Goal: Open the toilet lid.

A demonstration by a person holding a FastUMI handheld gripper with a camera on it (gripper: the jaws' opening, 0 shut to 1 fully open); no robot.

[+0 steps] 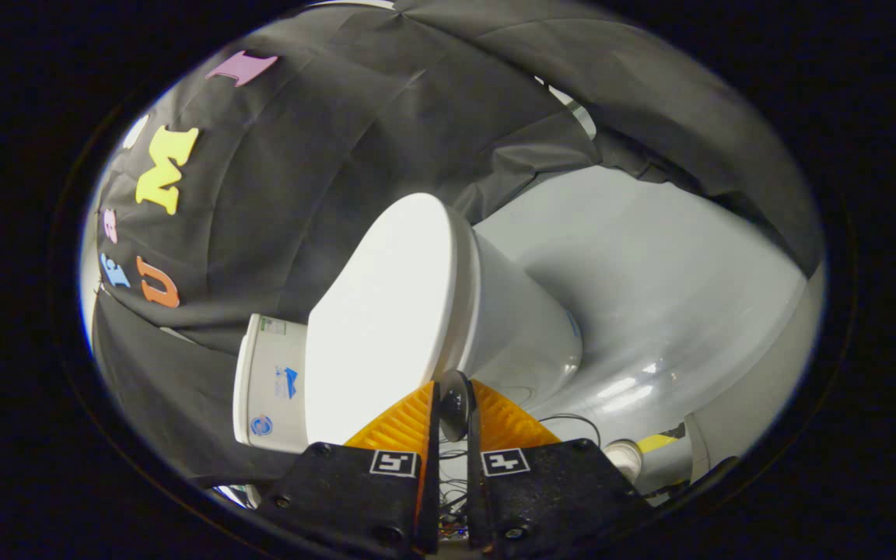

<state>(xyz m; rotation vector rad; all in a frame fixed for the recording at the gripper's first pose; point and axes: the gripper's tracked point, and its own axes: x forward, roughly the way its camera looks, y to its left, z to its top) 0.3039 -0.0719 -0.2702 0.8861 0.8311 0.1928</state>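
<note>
Claw [452, 389]: fingers drawn nearly together, only a narrow slit between them; the tips sit at the front rim of the toilet, right at the lid's edge.
Grip: a small dark rounded piece [454, 404] shows in the slit between the tips; whether the two fingers actually press on the lid edge cannot be told.
Finger bases: two dark blocks close to the camera, each carrying a small square marker [393, 463]; loose thin wires show in the gap between them.
Toilet lid [382, 319]: white, smooth, shut down on the seat, starting at the fingertips and stretching ahead and to the left of the claw; the whole scene looks rolled sideways, so the lid appears as a tall tilted oval.
Toilet bowl [518, 327]: white, glossy, just beyond the tips and to the right of the lid, its curved side catching light.
Tank [271, 381]: white, at the far end of the lid, left of the claw, with a few small stickers on its side.
Floor [650, 295]: pale grey with a sheen, spreading to the right of the bowl and beyond the claw.
Cable [576, 420]: thin, dark, looping on the floor just right of the right finger.
Small round object [625, 455]: pale, on the floor near the right finger base; too small to identify.
Booth wall [323, 155]: black cloth, creased, hanging behind the tank and lid, farthest from the claw.
</note>
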